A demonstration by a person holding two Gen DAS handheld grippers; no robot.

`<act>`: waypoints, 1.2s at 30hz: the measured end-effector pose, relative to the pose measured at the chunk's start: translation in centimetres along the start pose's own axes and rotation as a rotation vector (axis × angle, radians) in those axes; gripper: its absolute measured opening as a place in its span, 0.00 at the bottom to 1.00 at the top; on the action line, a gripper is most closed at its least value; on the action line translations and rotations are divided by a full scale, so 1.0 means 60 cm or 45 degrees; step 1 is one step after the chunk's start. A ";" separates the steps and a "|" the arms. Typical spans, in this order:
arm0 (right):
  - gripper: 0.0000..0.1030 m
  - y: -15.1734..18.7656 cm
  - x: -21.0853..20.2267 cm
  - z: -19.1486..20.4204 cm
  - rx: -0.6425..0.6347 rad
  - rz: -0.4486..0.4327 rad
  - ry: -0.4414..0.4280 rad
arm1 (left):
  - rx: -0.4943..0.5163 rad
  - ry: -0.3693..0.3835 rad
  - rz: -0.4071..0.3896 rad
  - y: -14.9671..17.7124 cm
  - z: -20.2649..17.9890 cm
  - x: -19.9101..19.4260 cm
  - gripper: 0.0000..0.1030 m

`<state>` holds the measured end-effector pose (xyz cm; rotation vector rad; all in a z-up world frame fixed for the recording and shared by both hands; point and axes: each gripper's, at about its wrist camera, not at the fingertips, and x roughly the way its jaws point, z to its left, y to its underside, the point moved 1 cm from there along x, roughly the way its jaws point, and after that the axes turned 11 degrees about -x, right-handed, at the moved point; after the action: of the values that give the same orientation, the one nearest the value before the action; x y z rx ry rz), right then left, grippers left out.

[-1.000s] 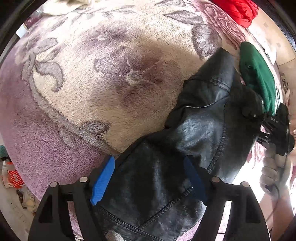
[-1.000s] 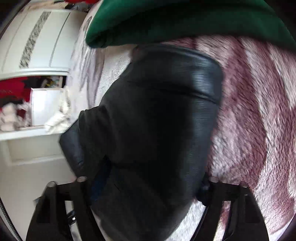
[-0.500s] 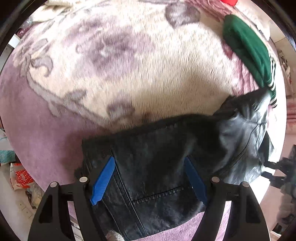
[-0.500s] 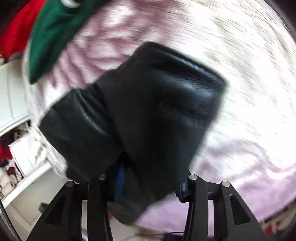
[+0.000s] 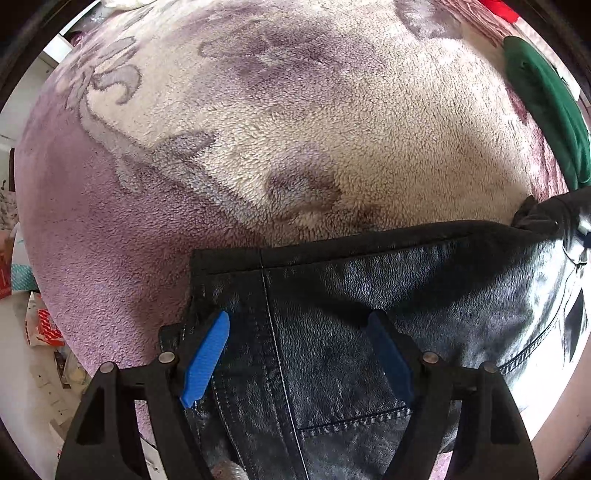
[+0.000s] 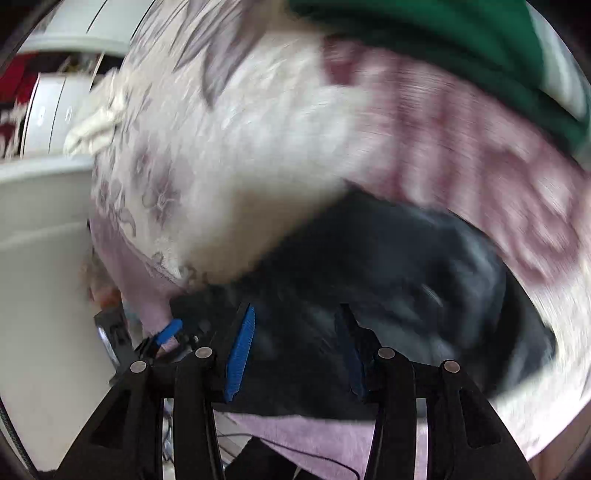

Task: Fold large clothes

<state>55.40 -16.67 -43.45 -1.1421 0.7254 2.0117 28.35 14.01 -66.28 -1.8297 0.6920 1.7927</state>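
A black leather jacket lies spread across a purple and cream floral blanket, its top edge straight. My left gripper points down at the jacket's left corner. Its blue pads stand wide apart and are shut on a thick bunch of leather. The right wrist view is blurred. In it my right gripper holds the jacket's other end between its pads, just above the blanket. A blue pad of the left gripper shows at the far left of that view.
A folded green garment lies on the blanket beyond the jacket, also in the right view as the green garment. A red cloth lies at the far edge. White cupboards and a cream cloth stand off the bed's left side.
The jacket hung bunched between both grippers; now it lies stretched flat with a straight edge. My left gripper sank toward the blanket. My right gripper swung fast, away from the green garment.
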 end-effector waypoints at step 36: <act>0.73 0.164 0.015 -0.086 0.185 -0.066 -0.002 | 0.113 0.152 -0.012 0.110 -0.051 -0.083 0.75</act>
<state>49.80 -26.10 -45.37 -1.0638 0.8187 1.8846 26.28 7.11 -61.16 -1.8889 0.7929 1.6307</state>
